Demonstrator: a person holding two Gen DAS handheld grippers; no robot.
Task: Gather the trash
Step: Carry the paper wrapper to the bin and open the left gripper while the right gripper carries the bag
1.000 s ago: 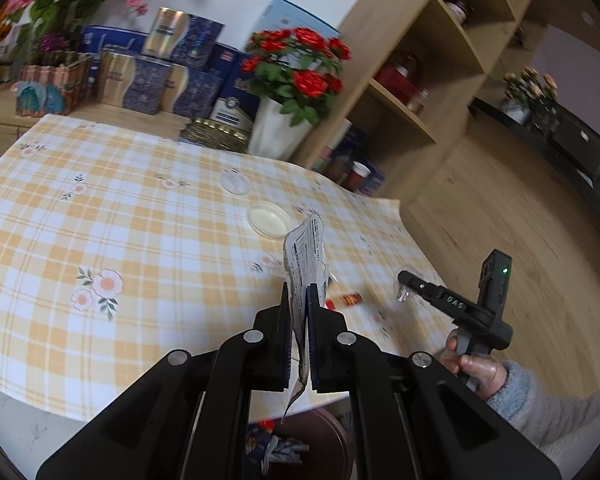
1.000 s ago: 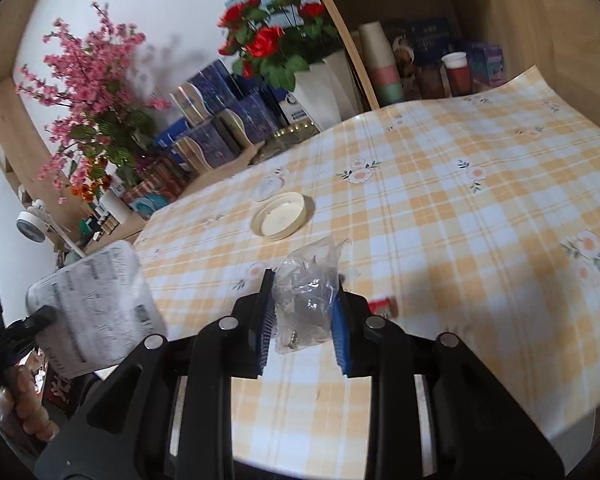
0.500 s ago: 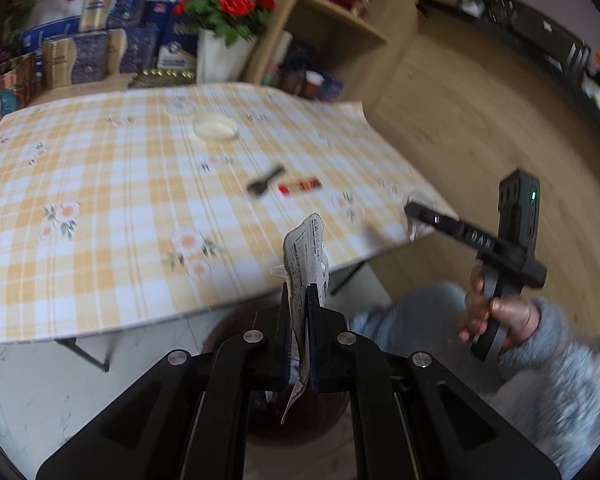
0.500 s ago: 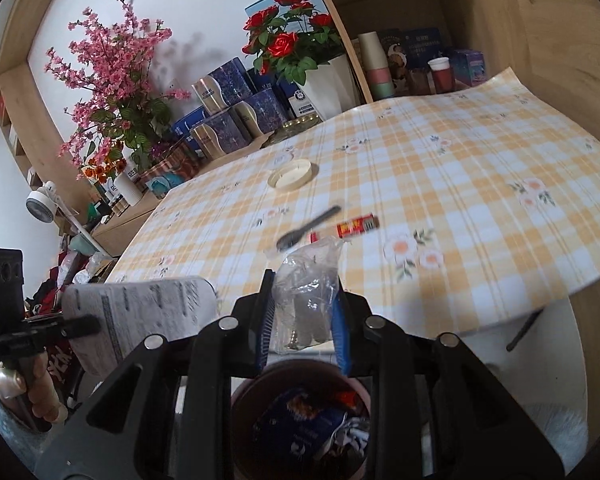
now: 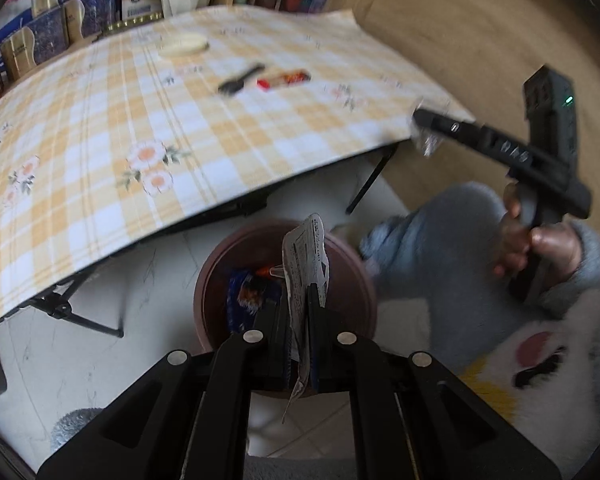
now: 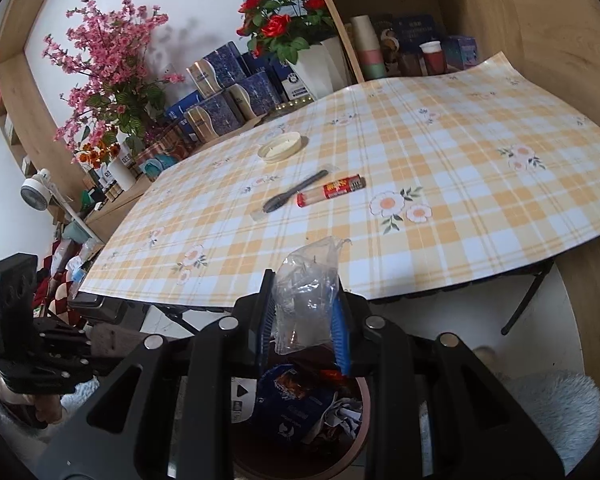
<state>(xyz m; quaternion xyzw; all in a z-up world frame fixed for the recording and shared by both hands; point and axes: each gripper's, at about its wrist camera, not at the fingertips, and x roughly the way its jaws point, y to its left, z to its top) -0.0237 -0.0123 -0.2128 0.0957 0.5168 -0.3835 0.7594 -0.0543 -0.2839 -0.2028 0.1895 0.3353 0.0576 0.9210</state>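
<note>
My left gripper (image 5: pixel 299 300) is shut on a flat white printed paper packet (image 5: pixel 306 256), held right above the round brown trash bin (image 5: pixel 220 264) on the floor. Blue and orange wrappers (image 5: pixel 248 292) lie inside the bin. My right gripper (image 6: pixel 302 312) is shut on a crumpled clear plastic bag (image 6: pixel 306 292), also over the brown trash bin (image 6: pixel 352 452), which holds a blue wrapper (image 6: pixel 296 404). In the left wrist view the right gripper (image 5: pixel 424 128) shows at the right, with the clear bag at its tip. On the checked tablecloth (image 6: pixel 440 152) lie a red stick wrapper (image 6: pixel 332 190) and a wrapped black spoon (image 6: pixel 294 196).
A white round lid (image 6: pixel 280 146) lies farther back on the table. Flower pots, blue boxes and wooden shelves stand behind it. The table's folding black legs (image 5: pixel 76 312) and its front edge are close to the bin. A person's grey sleeve (image 5: pixel 440 248) is to the right of the bin.
Both grippers came back off the table and sank toward the floor. The left one tilted downward, so the bin now lies under its packet. The right one's bag hangs over the bin.
</note>
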